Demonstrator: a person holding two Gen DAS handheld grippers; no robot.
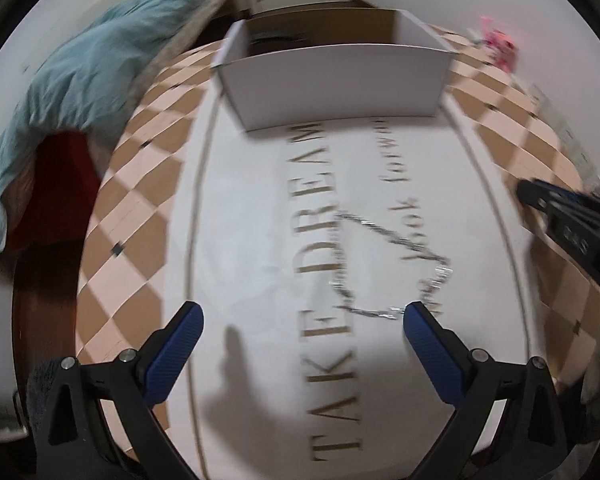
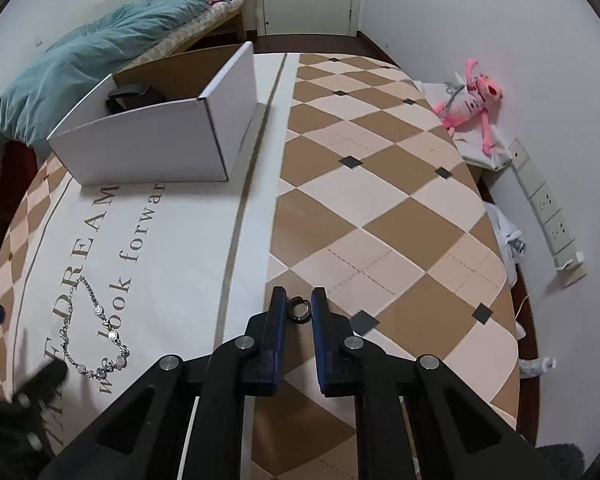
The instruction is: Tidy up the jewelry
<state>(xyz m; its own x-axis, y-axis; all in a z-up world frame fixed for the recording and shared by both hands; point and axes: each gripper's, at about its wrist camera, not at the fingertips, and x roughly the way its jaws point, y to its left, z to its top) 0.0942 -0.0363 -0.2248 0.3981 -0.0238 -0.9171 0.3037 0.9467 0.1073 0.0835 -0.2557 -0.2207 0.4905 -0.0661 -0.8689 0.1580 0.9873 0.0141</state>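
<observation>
A small dark ring lies on the chequered tablecloth, and my right gripper is shut on it, one pad against each side. A silver chain lies in a loop on the white lettered panel to its left. In the left wrist view the chain sits just ahead of my left gripper, which hovers open over the cloth with its right fingertip close to the chain's near end. An open white cardboard box stands farther back with a dark item inside.
A teal blanket lies heaped on a bed beyond the table's far left edge. A pink plush toy and a wall power strip are off the right edge. The round table's rim curves along the right.
</observation>
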